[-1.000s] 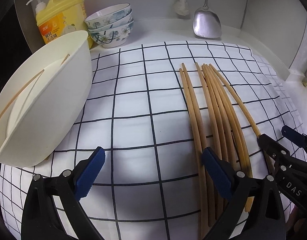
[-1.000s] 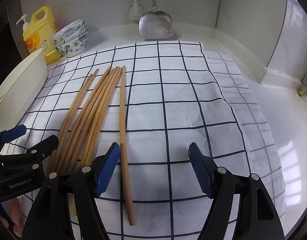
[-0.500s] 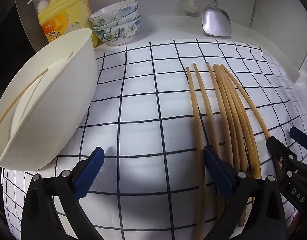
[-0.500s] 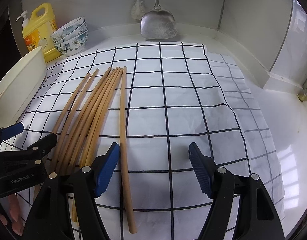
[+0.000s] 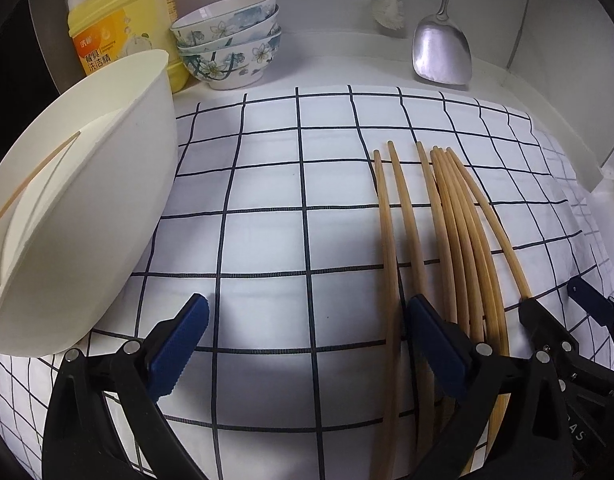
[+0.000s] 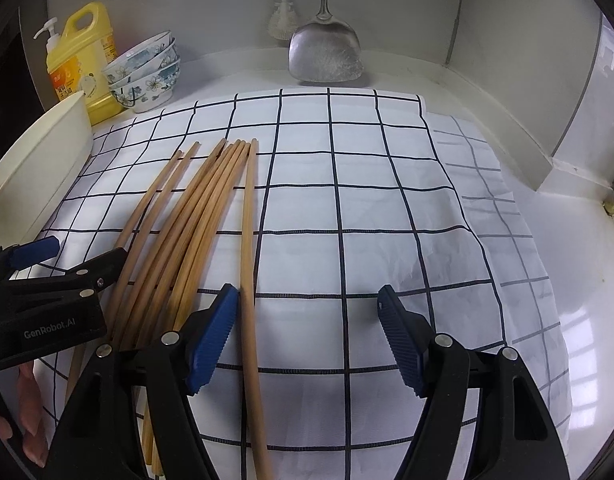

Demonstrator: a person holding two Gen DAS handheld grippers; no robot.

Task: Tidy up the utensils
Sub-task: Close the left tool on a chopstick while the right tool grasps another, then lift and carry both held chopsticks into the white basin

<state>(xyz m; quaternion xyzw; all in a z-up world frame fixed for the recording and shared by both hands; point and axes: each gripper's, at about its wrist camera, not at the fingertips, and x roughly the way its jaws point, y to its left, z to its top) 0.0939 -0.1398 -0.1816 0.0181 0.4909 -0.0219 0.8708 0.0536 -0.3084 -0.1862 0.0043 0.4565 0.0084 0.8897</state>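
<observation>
On the checked cloth [image 6: 387, 208] near the desk's front edge, bamboo chopsticks [image 6: 195, 216] lie lengthwise front-to-back, the rightmost chopstick [image 6: 249, 240] just inside the right tool's [image 6: 307, 336] spread, empty jaws, the left tool [image 5: 303, 344] equally spread.

We saw eight long bamboo chopsticks [image 6: 195, 216] lying flat on the checked cloth [image 6: 371, 208], tips pointing away. Five lay bunched and touching, two lay a little apart on the left, and one lay straight on the right. One more chopstick [image 5: 31, 176] leaned inside the cream basin [image 5: 107, 216].
</observation>
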